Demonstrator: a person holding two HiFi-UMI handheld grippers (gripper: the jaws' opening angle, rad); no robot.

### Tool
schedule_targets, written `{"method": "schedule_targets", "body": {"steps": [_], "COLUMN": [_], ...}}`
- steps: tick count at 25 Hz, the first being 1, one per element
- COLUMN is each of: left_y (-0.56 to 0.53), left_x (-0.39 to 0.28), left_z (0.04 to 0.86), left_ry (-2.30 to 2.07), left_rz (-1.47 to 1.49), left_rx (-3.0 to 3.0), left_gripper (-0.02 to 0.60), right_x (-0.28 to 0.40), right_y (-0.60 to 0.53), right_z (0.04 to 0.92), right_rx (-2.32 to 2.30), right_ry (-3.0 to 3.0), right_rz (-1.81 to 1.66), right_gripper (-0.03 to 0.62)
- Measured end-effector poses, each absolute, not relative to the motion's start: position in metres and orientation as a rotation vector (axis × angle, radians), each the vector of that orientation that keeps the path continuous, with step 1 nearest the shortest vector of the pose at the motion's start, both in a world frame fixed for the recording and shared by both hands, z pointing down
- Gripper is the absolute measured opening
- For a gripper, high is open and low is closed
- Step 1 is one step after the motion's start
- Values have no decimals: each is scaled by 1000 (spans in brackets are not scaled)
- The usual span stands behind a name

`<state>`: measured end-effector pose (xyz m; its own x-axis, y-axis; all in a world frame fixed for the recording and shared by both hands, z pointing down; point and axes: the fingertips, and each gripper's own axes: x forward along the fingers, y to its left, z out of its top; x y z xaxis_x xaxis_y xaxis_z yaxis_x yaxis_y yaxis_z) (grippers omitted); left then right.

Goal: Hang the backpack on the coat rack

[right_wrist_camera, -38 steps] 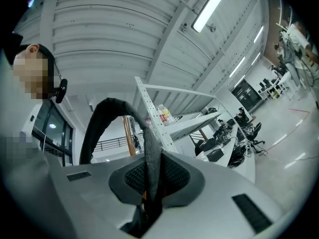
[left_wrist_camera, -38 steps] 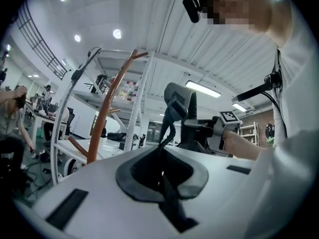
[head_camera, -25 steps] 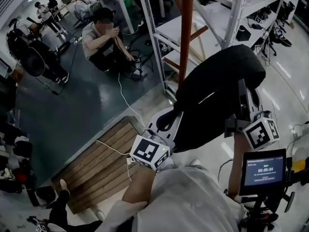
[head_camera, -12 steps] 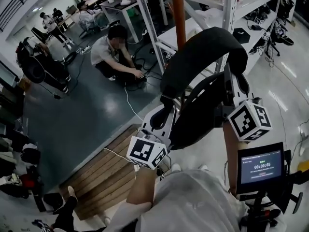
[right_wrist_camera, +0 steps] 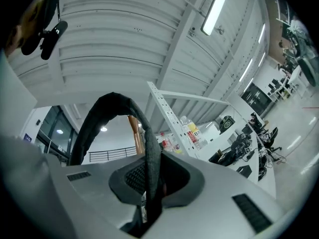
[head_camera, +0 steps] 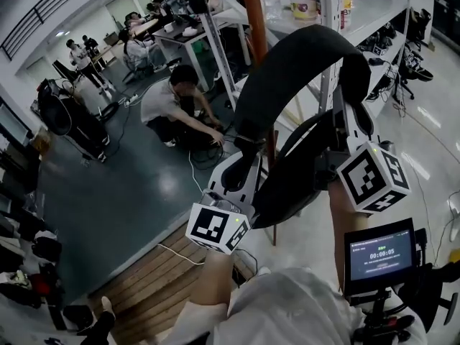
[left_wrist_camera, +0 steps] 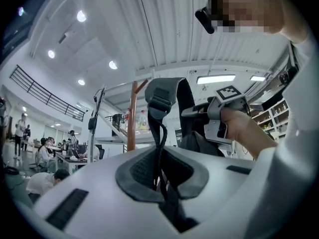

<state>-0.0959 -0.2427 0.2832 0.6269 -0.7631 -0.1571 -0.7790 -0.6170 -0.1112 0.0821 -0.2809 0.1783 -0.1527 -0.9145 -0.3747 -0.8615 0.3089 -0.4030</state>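
A black backpack (head_camera: 287, 185) hangs between my two grippers, its padded shoulder strap (head_camera: 302, 56) arching above them. My left gripper (head_camera: 241, 165) is shut on a thin black webbing strap (left_wrist_camera: 160, 103). My right gripper (head_camera: 346, 124) is shut on the arched shoulder strap (right_wrist_camera: 112, 103), which runs down into its jaws. The coat rack's brown pole (head_camera: 253, 9) rises just behind and left of the backpack; the same pole (left_wrist_camera: 132, 116) stands beyond the left jaws, and the pole (right_wrist_camera: 135, 128) shows behind the strap. No hook of the rack is visible.
A metal shelf unit (head_camera: 338, 20) with bottles stands right behind the pole. A person (head_camera: 172, 103) crouches on the floor to the left, others sit at desks (head_camera: 165, 27) farther back. A wooden pallet (head_camera: 151, 279) lies below; a small screen (head_camera: 379, 254) sits at lower right.
Both grippers have risen with the backpack. Its strap now arches higher in front of the shelves and closer to the pole's upper part.
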Motion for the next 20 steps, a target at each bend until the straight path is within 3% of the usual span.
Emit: {"method": "schedule_targets", "body": {"steps": [20], "left_y": [-310], "left_x": [-89], "left_z": [161], "left_ry": [1268], "left_rz": [229], "left_rx": [-2566], "left_gripper": [15], "right_x": [78], "right_y": [-300], "right_z": [29], "right_rx": [-1692], "right_ry": [1890], "right_rz": [213], "right_gripper": [44]}}
